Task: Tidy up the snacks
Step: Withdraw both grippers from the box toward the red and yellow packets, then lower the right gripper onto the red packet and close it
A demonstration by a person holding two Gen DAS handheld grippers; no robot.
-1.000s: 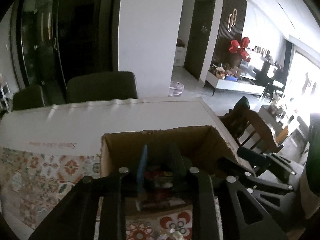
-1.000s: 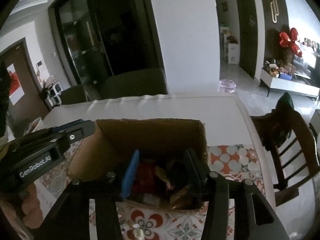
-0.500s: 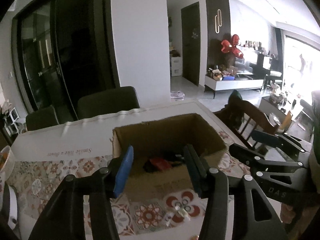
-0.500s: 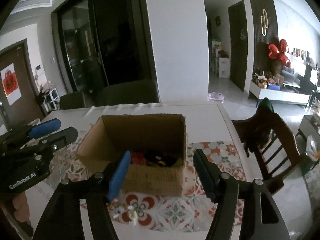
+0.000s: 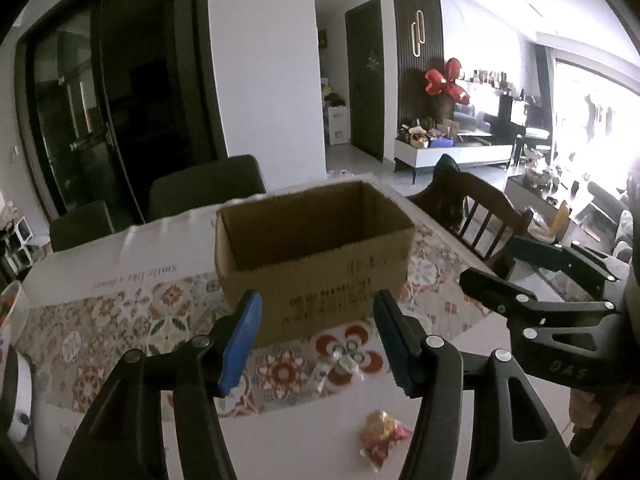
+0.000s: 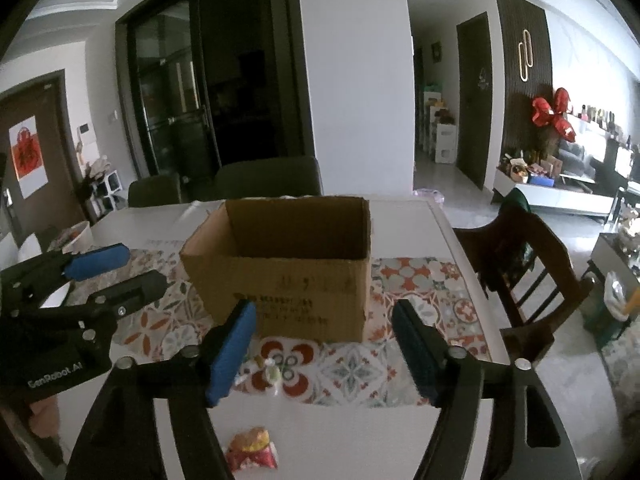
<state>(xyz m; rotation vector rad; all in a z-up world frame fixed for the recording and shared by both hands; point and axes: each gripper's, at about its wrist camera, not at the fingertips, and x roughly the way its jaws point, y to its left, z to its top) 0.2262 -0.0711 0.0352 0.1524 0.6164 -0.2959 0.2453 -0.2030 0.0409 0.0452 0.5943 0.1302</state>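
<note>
Both the left hand-held gripper (image 5: 316, 336) and right hand-held gripper (image 6: 324, 344) are opening, nothing between their jaws. Ahead stands an open brown cardboard box (image 5: 316, 256); a red-and-yellow snack packet (image 6: 252, 450) lies below them on the white worktop (image 6: 340, 428).

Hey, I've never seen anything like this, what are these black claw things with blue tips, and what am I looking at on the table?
There is no robot here. A person holds a two-finger tool in each hand, and each tool has a wide-angle camera looking along its fingers. One picture comes from the left hand-held gripper, the other from the right hand-held gripper; each also shows the other tool at its edge. Both have their jaws opening with nothing between them.

Ahead stands an open brown cardboard box on a patterned floral table runner across a white table. Nearer the cameras lie a red and yellow snack packet on the bare table and a small clear-wrapped sweet on the runner, both outside the box. What is inside the box cannot be seen from here.
</note>
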